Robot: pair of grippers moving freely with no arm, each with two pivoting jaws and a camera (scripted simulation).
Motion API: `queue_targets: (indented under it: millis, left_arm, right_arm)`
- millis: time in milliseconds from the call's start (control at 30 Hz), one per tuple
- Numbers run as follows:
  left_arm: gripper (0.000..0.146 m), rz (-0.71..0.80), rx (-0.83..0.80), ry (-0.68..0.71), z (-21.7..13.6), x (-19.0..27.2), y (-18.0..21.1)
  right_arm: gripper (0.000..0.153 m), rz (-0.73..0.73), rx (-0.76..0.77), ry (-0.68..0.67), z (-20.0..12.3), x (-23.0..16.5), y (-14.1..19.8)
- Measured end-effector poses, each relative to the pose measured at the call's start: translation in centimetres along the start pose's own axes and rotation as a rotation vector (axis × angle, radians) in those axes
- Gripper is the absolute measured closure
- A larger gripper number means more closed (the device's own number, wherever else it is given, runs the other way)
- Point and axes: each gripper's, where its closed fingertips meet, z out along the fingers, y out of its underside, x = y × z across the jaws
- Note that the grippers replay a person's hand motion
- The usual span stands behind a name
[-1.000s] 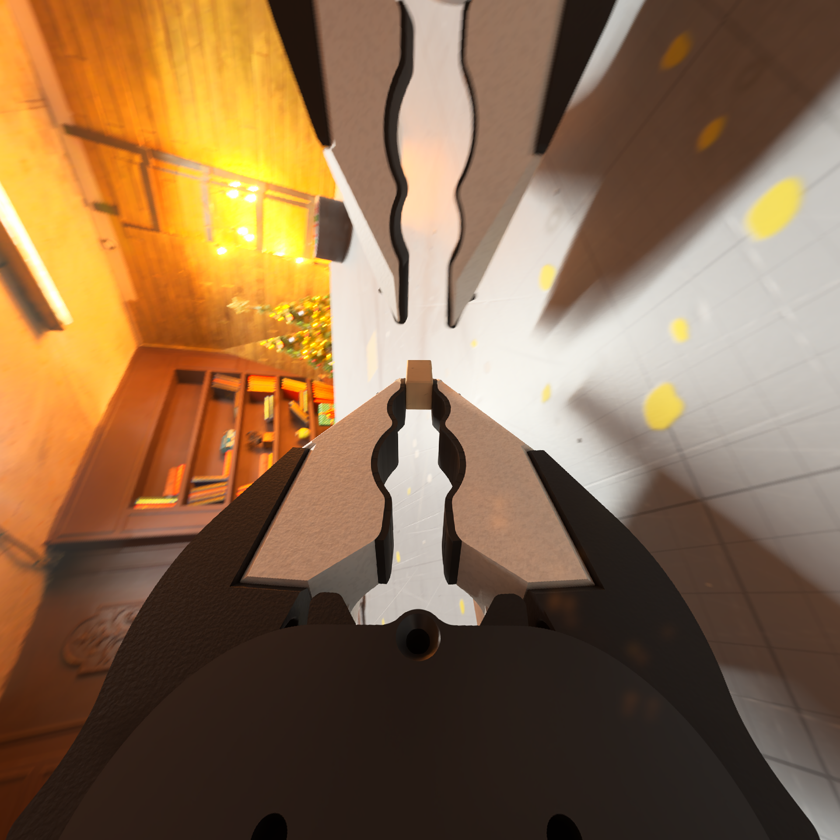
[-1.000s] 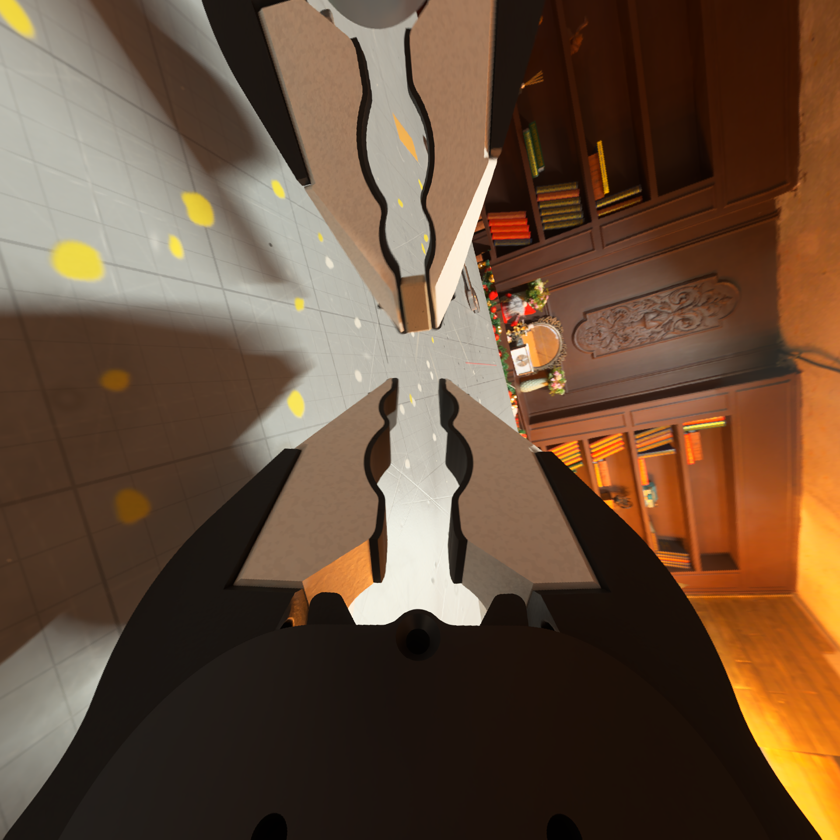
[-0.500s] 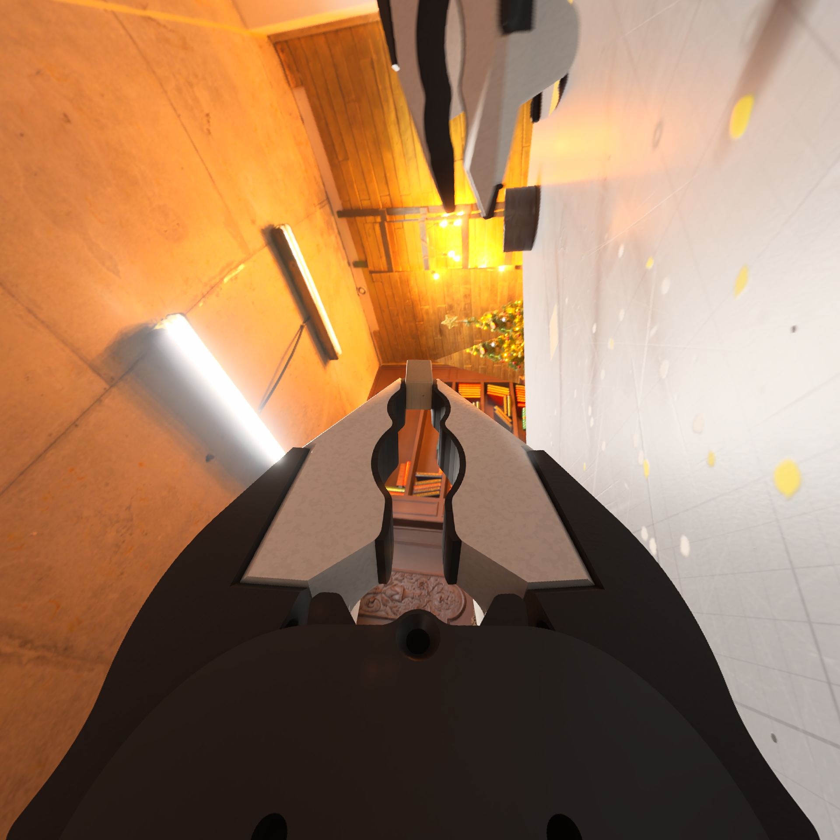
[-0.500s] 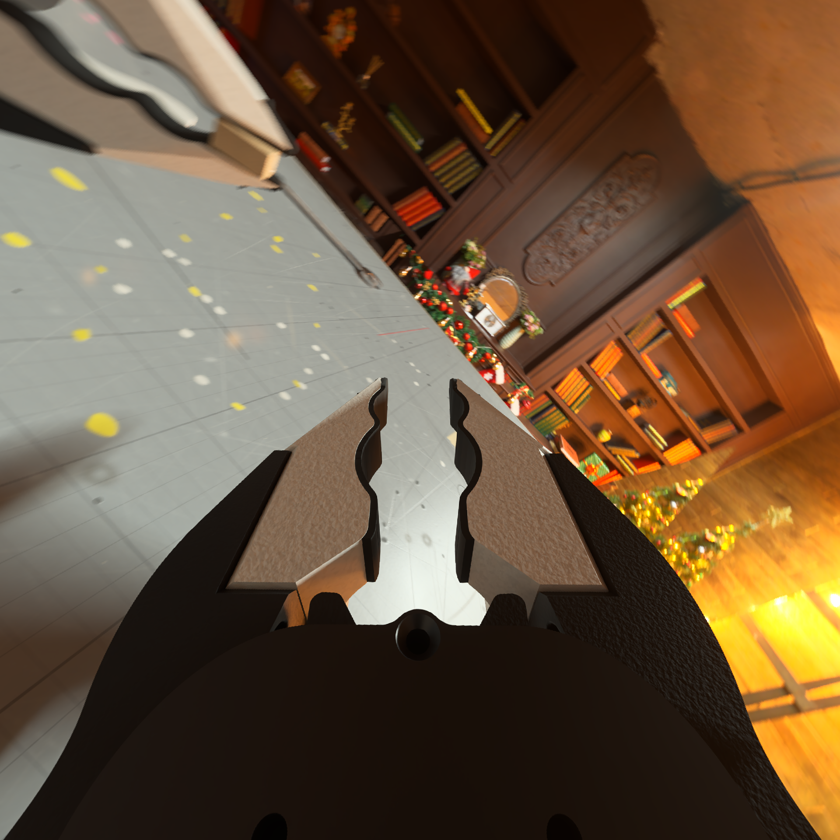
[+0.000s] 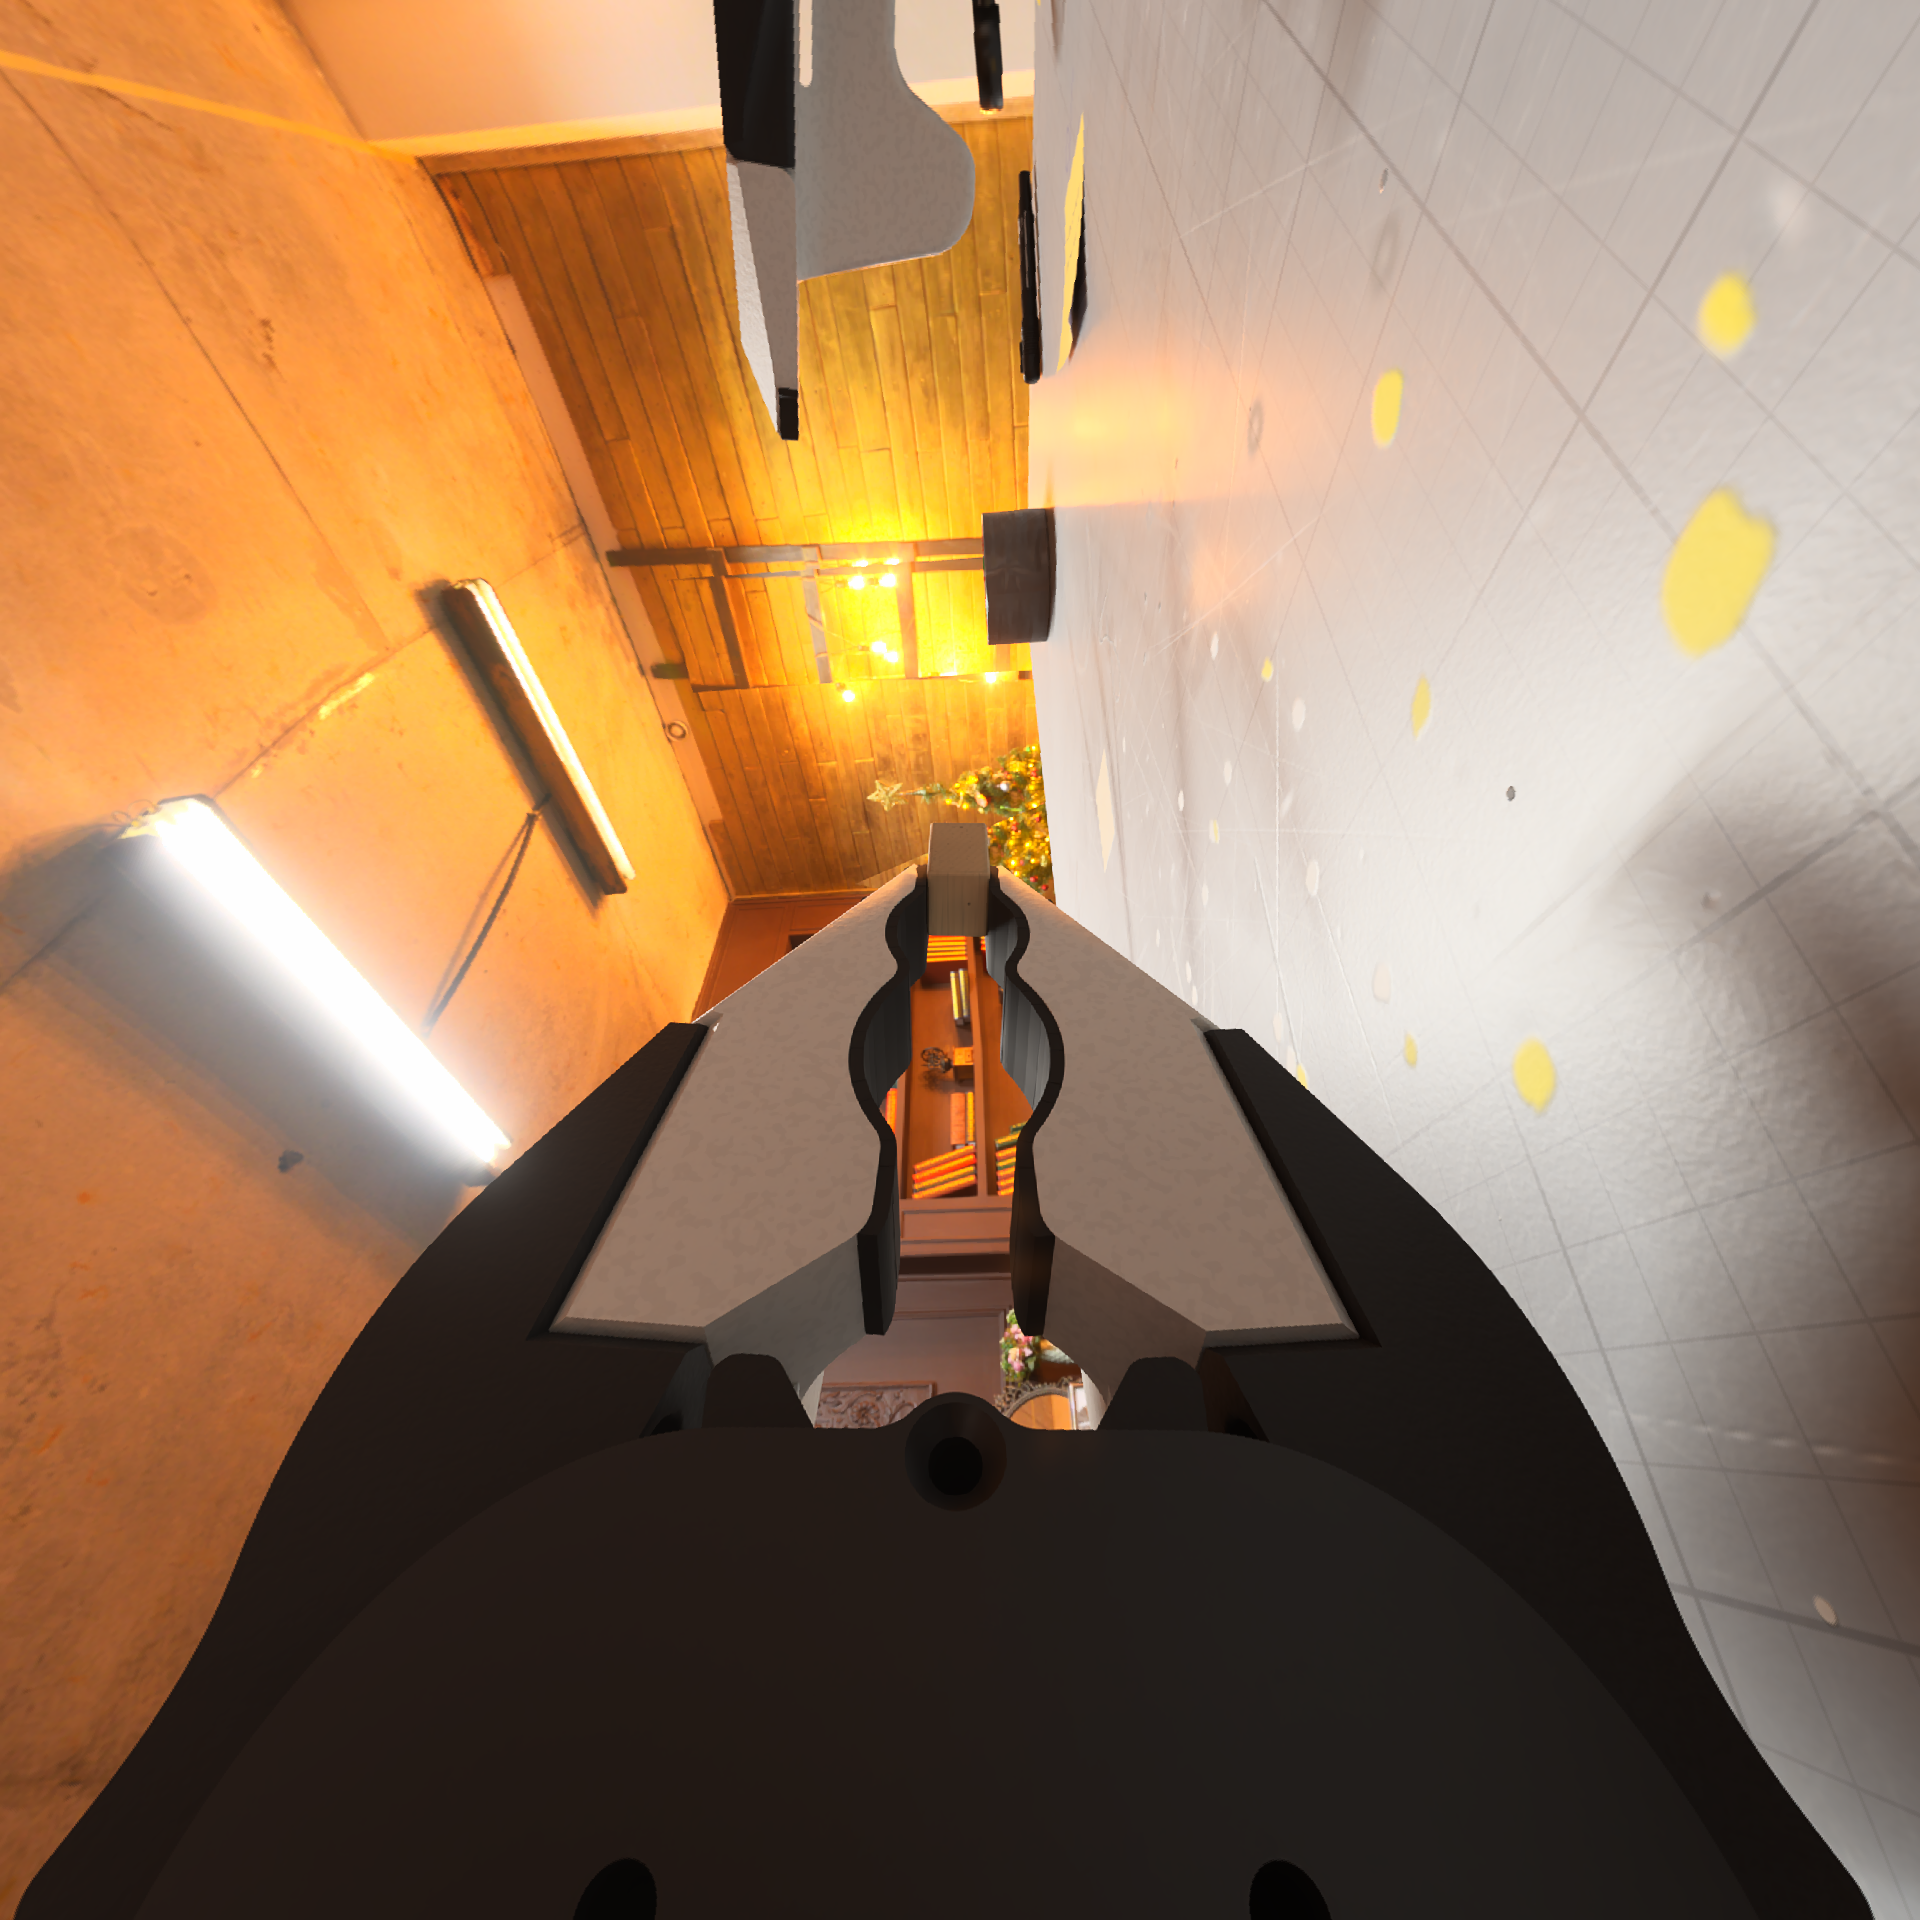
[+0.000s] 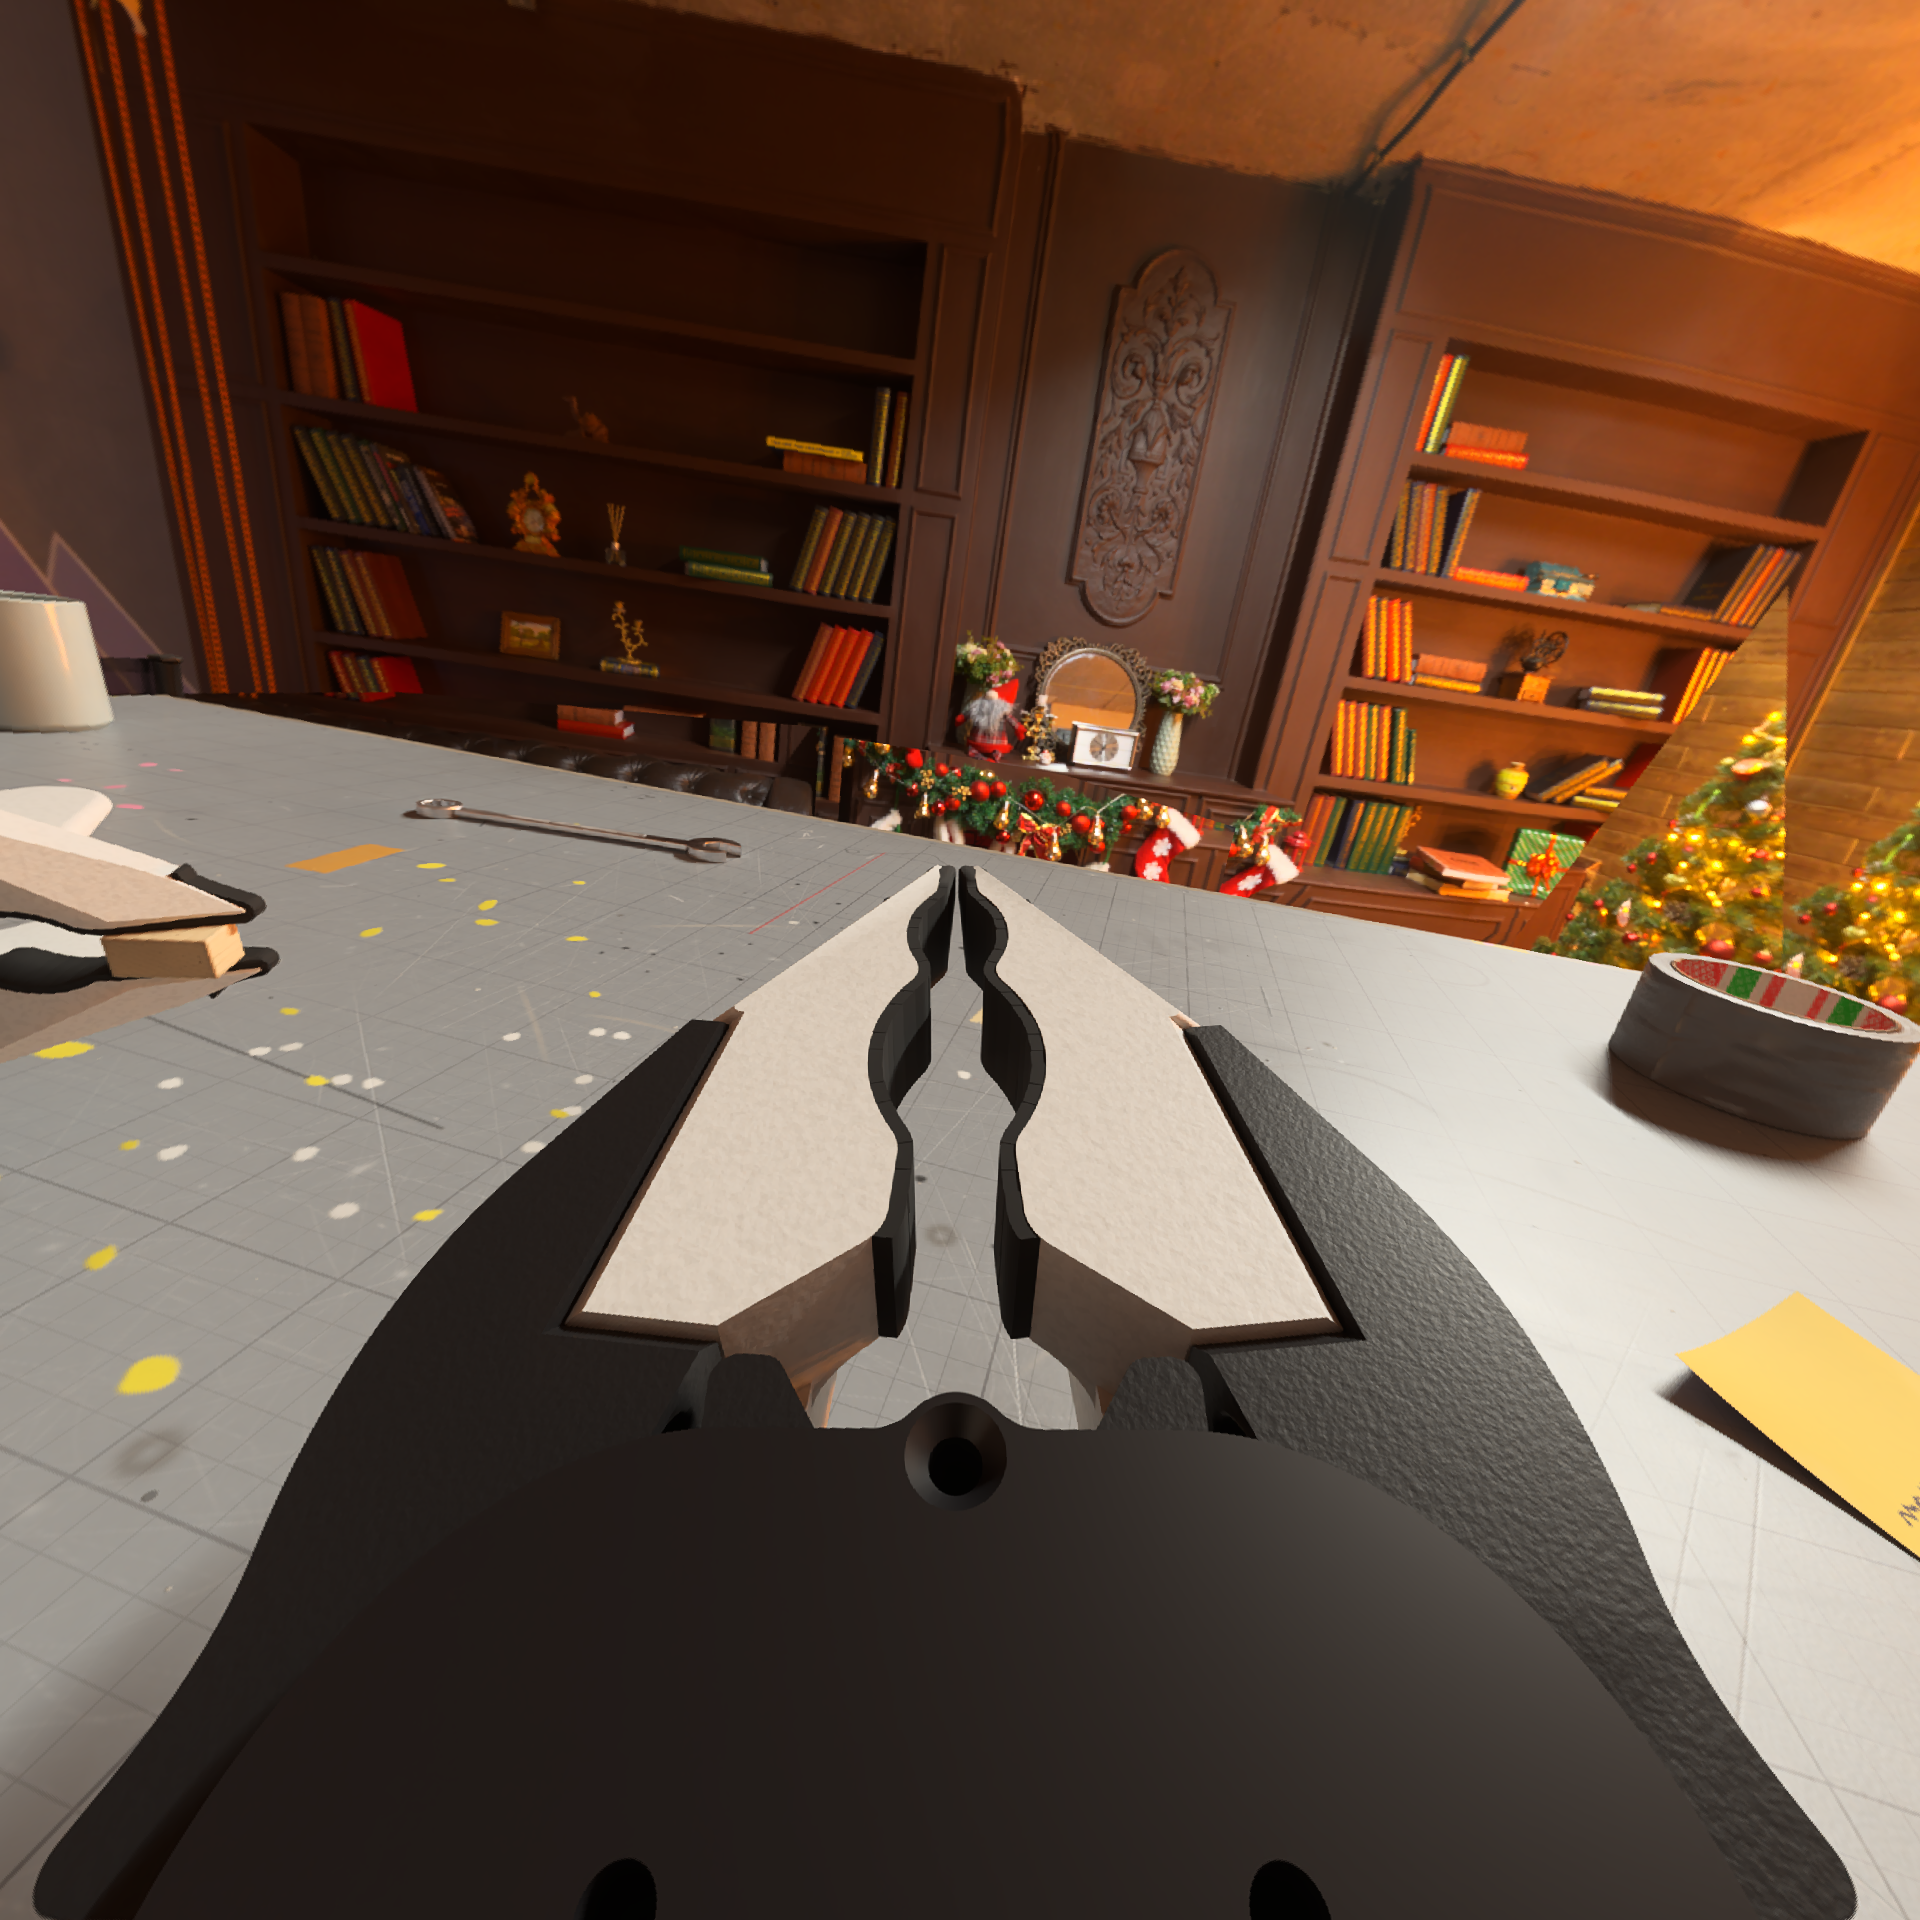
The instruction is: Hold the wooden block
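Note:
The wooden block [image 5: 958, 868] is a small pale stick pinched between the tips of my left gripper [image 5: 958, 888], which is shut on it and holds it above the table. The left wrist view is rolled, so the table [image 5: 1507, 935] fills its right side. In the right wrist view the left gripper [image 6: 234, 935] shows at the far left edge, with the block [image 6: 171, 951] sticking out of it. My right gripper [image 6: 956, 881] has its tips together on nothing, above the grey mat [image 6: 416, 1091]. It also shows edge-on at the top of the left wrist view [image 5: 790, 395], apart from the block.
A wrench [image 6: 582, 828] lies at the back of the table. A grey tape roll [image 6: 1756, 1049] stands at the right, also seen in the left wrist view [image 5: 1018, 577]. A yellow card [image 6: 1829, 1403] lies at the right front. A white cup-like object [image 6: 52, 665] stands at the far left. Bookshelves stand behind the table.
My right gripper has drawn away from the left gripper, rolled level with the table and closed its jaws on nothing. My left gripper has kept its hold on the block.

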Motion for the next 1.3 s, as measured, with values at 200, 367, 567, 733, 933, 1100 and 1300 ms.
queue_targets:
  millis: [200,367,567,733,933,1100,1300]
  left_arm:
    - [0.137,-0.005,0.002,0.025,0.1,0.4,0.0]
    - [0.137,0.001,0.006,0.042,0.1,0.7,-0.1]
    - [0.137,-0.002,0.011,0.051,0.1,0.9,-0.1]
    - [0.137,-0.001,0.016,0.076,0.1,1.4,-0.2]
    - [0.137,-0.011,0.023,0.096,0.1,1.6,-0.4]
    - [0.137,-0.014,0.023,0.101,0.1,1.7,-0.3]
    - [0.137,-0.017,0.023,0.103,0.1,1.8,-0.3]
  right_arm:
    - [0.153,-0.054,-0.016,-0.032,0.1,-0.8,0.2]
    - [0.153,-0.061,-0.019,-0.040,0.2,-1.0,0.3]
    - [0.153,-0.055,-0.018,-0.044,0.2,-1.0,0.3]
    - [0.153,-0.075,-0.025,-0.052,0.3,-1.3,0.3]
    - [0.153,-0.083,-0.026,-0.059,0.3,-1.4,0.4]
    - [0.153,-0.094,-0.028,-0.067,0.3,-1.6,0.4]
    - [0.153,-0.111,-0.032,-0.075,0.3,-1.9,0.4]
